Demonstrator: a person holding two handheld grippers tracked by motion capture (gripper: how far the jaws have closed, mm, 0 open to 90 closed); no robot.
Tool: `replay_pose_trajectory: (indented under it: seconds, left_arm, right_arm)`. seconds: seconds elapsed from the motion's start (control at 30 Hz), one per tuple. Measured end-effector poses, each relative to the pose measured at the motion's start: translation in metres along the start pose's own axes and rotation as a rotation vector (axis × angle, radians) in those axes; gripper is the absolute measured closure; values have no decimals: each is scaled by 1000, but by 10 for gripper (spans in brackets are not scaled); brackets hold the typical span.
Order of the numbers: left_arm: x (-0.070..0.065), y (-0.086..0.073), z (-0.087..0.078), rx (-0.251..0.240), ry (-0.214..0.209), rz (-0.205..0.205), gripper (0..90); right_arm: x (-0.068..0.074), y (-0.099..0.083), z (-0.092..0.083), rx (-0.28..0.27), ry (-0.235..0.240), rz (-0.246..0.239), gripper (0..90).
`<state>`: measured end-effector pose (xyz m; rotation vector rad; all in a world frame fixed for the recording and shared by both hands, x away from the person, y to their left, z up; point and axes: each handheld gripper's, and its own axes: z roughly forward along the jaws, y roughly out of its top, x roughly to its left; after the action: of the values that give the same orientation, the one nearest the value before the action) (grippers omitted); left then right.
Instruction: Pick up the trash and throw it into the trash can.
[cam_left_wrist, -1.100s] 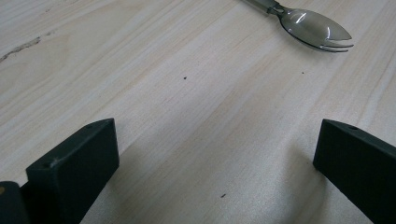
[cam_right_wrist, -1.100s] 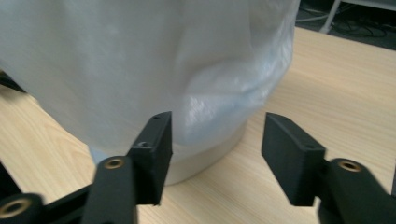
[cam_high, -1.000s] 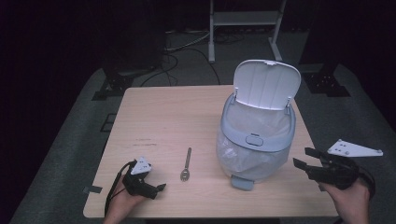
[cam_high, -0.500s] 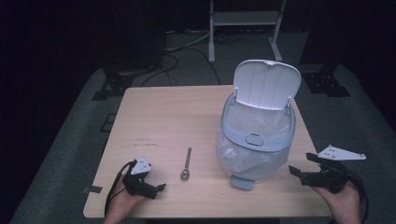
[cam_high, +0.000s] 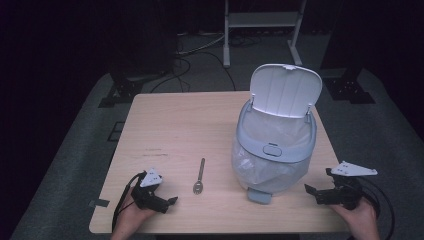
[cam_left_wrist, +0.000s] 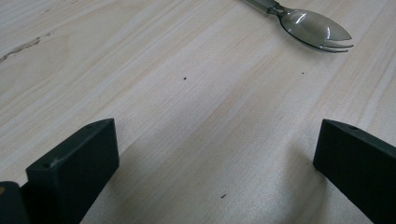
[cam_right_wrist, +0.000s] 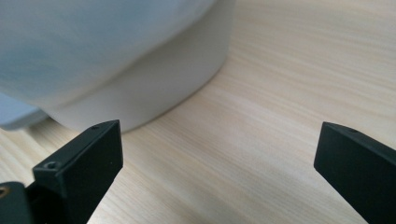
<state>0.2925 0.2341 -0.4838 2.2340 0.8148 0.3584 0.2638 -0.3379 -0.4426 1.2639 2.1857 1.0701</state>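
A grey spork (cam_high: 199, 177) lies on the wooden table (cam_high: 175, 125), left of a pale grey pedal bin (cam_high: 275, 150). The bin's lid stands up, and a clear bag lines it. My left gripper (cam_high: 170, 202) rests near the front left edge, open, jaws pointing right. In the left gripper view the spork's head (cam_left_wrist: 317, 30) lies beyond the open left gripper (cam_left_wrist: 217, 154). My right gripper (cam_high: 311, 192) sits low at the front right, pointing at the bin's base (cam_right_wrist: 140, 88). Its jaws have just been opening, and the right gripper (cam_right_wrist: 219, 154) holds nothing.
The bin's foot pedal (cam_high: 260, 196) sticks out toward the table's front edge. Behind the table are a white metal stand (cam_high: 262, 22), cables on the grey floor (cam_high: 200, 50) and dark equipment feet (cam_high: 120, 92).
My right gripper has sunk toward the table beside the bin and its jaws have spread wider. The left gripper and the spork have kept still.
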Motion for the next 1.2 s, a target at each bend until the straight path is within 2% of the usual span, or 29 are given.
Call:
replay_pose_trajectory:
  seconds: [0.3,0.37,0.43,0.53,0.63,0.8,0.97,1.2]
  left_arm:
    - [-1,1,1,-3,-7,-9,0]
    - [-2,3,-1,-12,-7,-11,0]
    - [-2,4,-1,-18,-6,-13,0]
    - [-2,7,-3,-42,-17,-41,0]
    - [-4,11,-4,-46,-17,-43,0]
    - [-8,19,-5,-55,-30,-51,0]
    - [-12,29,-2,-79,-38,-52,0]
    - [-19,42,5,-82,-41,-44,0]
  right_arm:
    - [-3,-12,19,54,4,14,4]
    - [-5,-17,25,89,0,10,4]
    - [-6,-19,27,94,-2,10,4]
    - [-7,-23,33,120,-5,10,4]
    - [-8,-25,35,132,-3,16,0]
    - [-8,-29,37,99,-11,-23,0]
    - [-8,-29,38,99,-12,-22,0]
    - [-8,-29,38,99,-17,-19,0]
